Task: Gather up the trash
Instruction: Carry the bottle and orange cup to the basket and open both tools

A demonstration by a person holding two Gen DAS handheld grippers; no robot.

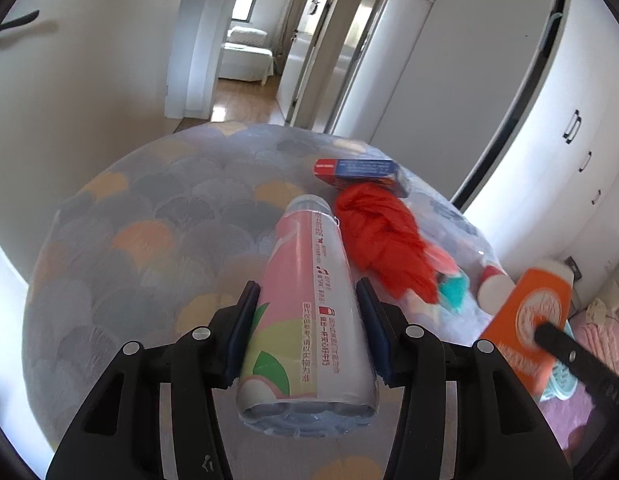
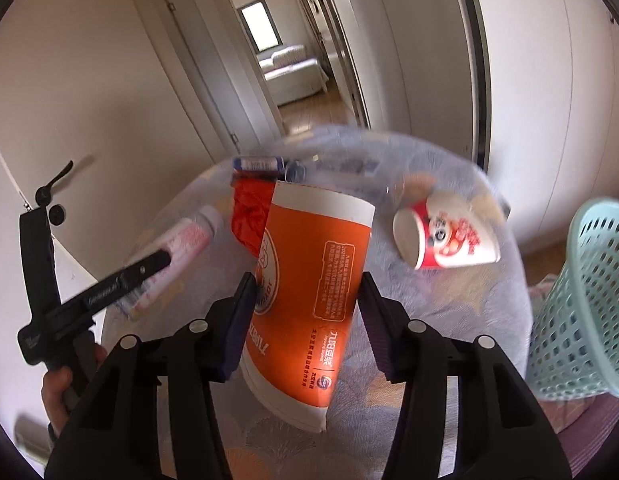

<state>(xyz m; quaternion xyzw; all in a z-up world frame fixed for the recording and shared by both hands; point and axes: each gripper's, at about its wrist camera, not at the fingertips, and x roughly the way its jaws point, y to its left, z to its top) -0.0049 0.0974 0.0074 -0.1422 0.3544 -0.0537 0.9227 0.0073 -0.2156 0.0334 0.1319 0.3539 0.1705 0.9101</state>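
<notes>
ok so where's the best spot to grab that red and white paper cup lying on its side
Grip the red and white paper cup across its side wall near the middle, coming from above. It lies tipped on the patterned bedspread, its closed base facing the camera, so the round wall is what two fingers could likely close on.

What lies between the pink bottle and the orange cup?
The crumpled red bag lies between the pink bottle and the orange cup, clearest in the right wrist view.
</notes>
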